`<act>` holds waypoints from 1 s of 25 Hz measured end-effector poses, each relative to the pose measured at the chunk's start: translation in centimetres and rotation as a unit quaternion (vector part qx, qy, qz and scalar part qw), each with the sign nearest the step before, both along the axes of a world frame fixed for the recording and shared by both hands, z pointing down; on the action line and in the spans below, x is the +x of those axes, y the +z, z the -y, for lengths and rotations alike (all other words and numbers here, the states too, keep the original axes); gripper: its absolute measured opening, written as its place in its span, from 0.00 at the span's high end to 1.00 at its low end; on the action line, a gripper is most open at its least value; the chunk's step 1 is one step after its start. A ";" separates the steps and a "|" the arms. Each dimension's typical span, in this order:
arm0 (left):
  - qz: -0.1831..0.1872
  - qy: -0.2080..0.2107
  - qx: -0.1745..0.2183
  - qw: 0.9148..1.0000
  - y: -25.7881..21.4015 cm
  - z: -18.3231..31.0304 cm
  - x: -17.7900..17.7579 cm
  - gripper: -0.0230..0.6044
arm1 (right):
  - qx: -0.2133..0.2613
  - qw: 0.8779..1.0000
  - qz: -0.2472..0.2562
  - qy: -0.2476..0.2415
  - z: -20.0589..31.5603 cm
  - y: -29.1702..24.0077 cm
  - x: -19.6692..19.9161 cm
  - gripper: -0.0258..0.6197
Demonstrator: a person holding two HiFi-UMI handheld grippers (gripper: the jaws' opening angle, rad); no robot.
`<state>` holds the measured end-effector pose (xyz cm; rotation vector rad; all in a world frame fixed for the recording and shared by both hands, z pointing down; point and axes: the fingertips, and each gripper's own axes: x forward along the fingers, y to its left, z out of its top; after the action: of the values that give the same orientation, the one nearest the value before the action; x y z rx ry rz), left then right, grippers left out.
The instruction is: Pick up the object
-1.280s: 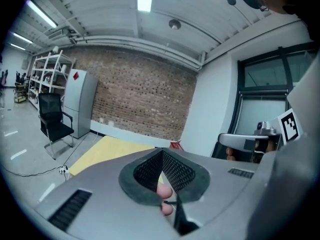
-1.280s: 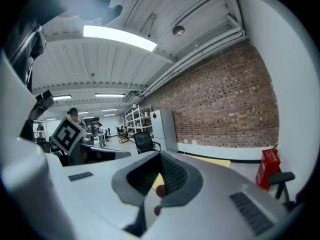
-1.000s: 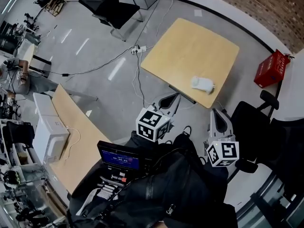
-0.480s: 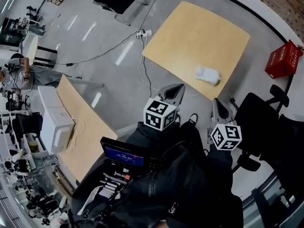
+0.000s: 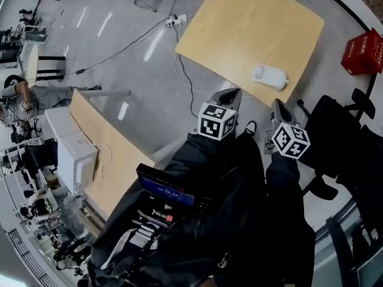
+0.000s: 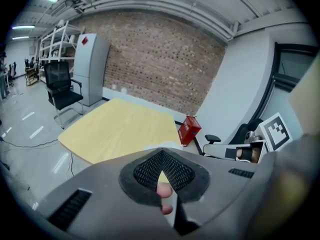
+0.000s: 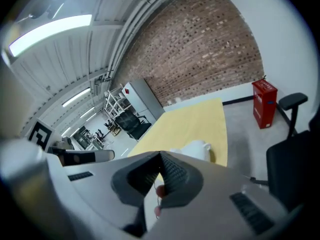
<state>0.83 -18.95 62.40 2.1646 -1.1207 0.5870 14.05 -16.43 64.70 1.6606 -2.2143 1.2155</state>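
Observation:
The object (image 5: 269, 75) is a small white rounded thing lying near the front edge of the yellow table (image 5: 251, 23). Both grippers are held short of that edge, in front of the person. My left gripper (image 5: 230, 95) is shut and empty, a little left of the object. My right gripper (image 5: 280, 106) is also shut and empty, just on the near side of the object. In the left gripper view only the object's (image 6: 164, 145) top peeks over the closed jaws. The right gripper view shows the object (image 7: 194, 149) close ahead on the table.
A red box (image 5: 362, 51) stands on the floor right of the table. A black office chair (image 5: 341, 136) is close on the right. Cables (image 5: 179, 58) trail over the floor to the left. A second wooden table (image 5: 102, 154) with a white box (image 5: 75, 160) is at the left.
Both grippers have moved forward toward the table, and the table edge and white object now lie closer to their tips. The jaws stayed shut.

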 end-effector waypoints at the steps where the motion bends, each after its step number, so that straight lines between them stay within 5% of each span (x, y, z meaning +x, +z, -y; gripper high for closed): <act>1: 0.003 0.002 -0.008 1.000 0.8 0.4 -0.1 0.97 | -0.008 1.000 0.004 0.009 0.5 0.8 0.1 0.96; 12: 0.015 0.012 -0.062 0.998 6.1 2.1 -1.5 0.97 | -0.095 0.992 0.041 0.076 3.0 8.4 -0.5 0.95; 25: 0.025 0.013 -0.085 0.996 9.0 3.7 -2.5 0.97 | -0.141 0.981 0.060 0.116 3.9 12.5 -0.4 0.92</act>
<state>-1.64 -22.65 71.41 2.0318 -1.0298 0.7250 13.66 -20.33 77.23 1.8038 -1.8340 1.6394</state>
